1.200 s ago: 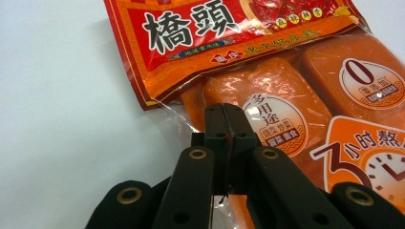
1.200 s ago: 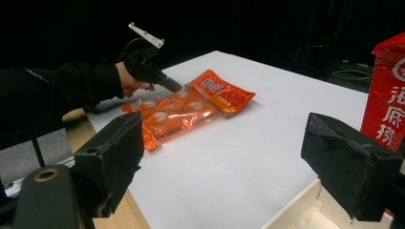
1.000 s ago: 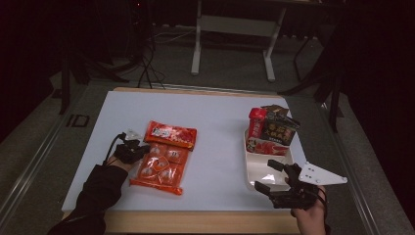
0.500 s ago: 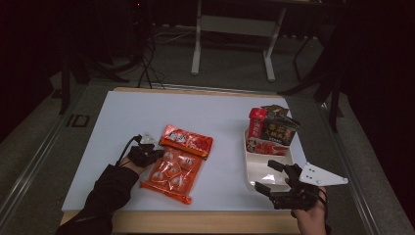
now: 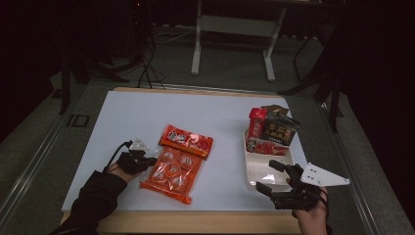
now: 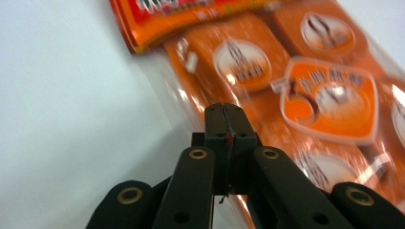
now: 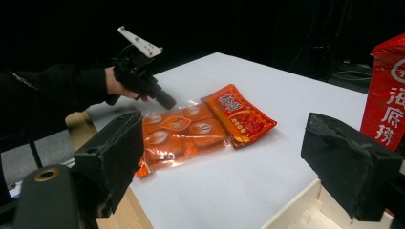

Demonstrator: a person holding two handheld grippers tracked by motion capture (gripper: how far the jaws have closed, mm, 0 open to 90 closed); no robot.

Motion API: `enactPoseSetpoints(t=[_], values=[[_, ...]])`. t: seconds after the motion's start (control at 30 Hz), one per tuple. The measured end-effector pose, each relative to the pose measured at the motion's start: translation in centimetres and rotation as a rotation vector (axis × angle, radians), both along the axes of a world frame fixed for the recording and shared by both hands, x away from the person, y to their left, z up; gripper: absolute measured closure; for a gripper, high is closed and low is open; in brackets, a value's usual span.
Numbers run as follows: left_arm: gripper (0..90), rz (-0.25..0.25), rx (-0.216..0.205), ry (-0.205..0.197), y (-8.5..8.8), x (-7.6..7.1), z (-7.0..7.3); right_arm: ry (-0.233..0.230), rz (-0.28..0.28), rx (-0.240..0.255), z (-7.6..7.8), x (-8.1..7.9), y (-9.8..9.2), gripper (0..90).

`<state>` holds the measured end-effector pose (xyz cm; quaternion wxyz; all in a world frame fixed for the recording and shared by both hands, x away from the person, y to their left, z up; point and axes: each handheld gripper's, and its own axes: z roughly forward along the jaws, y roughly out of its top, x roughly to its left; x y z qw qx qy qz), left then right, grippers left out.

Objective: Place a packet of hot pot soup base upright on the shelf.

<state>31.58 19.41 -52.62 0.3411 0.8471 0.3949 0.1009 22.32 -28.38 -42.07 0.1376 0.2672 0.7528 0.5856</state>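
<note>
Orange snack bag (image 5: 172, 169) lies near the front left of the white table (image 5: 147, 112), and your left gripper (image 6: 224, 110) has its jaws clamped on the clear edge (the left gripper view catches that pinch up close). From above, your right gripper (image 5: 268, 177) hovers with jaws wide apart, holding nothing, over the white tray (image 5: 254, 169).

Both grippers, the left gripper (image 5: 147, 160) and the right gripper (image 5: 272, 176), are built in black, brass-ringed screws are set in the jaws, and a black sleeve (image 5: 93, 198) is worn.
</note>
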Motion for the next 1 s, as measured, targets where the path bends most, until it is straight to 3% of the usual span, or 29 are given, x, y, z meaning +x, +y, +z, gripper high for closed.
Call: enactPoseSetpoints(t=[0.1, 0.17, 0.3, 0.53, 0.57, 0.7, 1.0], values=[[90.0, -0.006, 0.019, 0.015, 0.0, -0.3, -0.3, 0.003, 0.002, 0.001, 0.0, 0.0, 0.0, 14.4], [90.0, 0.001, -0.007, 0.025, 0.1, -0.5, -0.6, 0.005, 0.002, -0.001, 0.0, 0.0, 0.1, 14.4], [90.0, 0.008, 0.01, 0.02, -0.5, -0.8, -0.5, 0.009, 0.004, -0.002, -0.1, 0.0, 0.2, 14.4], [90.0, -0.001, -0.005, 0.033, -1.0, -1.1, -0.5, 0.012, 0.007, -0.006, -0.2, 0.1, 0.3, 14.4], [90.0, -0.041, -0.034, 0.053, -1.8, -1.3, -0.5, 0.014, 0.009, -0.005, -0.2, 0.2, 0.3, 14.4], [90.0, -0.075, -0.037, 0.06, -3.1, -1.6, -0.5, 0.01, 0.009, -0.004, -0.1, 0.1, 0.3, 14.4], [90.0, -0.101, -0.077, 0.082, -4.4, -1.8, -0.6, 0.014, 0.013, -0.005, -0.2, 0.1, 0.4, 14.4]])
